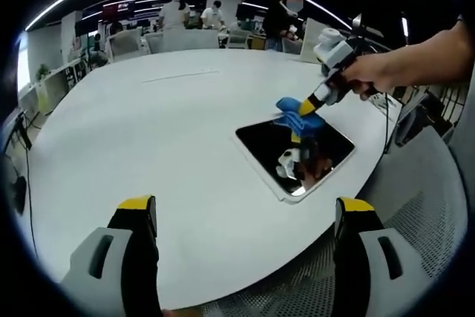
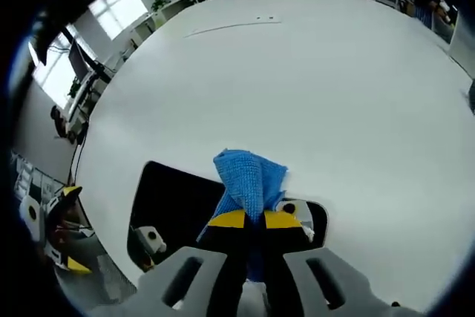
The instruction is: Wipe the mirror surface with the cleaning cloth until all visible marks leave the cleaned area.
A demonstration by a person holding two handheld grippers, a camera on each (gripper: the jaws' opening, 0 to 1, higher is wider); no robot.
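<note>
White round table [image 1: 148, 131] in an open office, with a mirror being wiped near its edge.

On the table lies the mirror [image 1: 295, 155], a dark rectangular pane with a pale rim, close to the table's curved edge. At the mirror's far edge, the blue cleaning cloth [image 1: 295, 113] is pinched in the right gripper [image 1: 309, 105], held by a person's hand [image 1: 378, 72]. In the right gripper view the right gripper's [image 2: 254, 220] yellow-tipped jaws stand closed on the cloth [image 2: 249, 177], which rests on the mirror [image 2: 182, 202]. The left gripper [image 1: 245, 213] hovers well short of the mirror, jaws spread wide and holding nothing.
</note>
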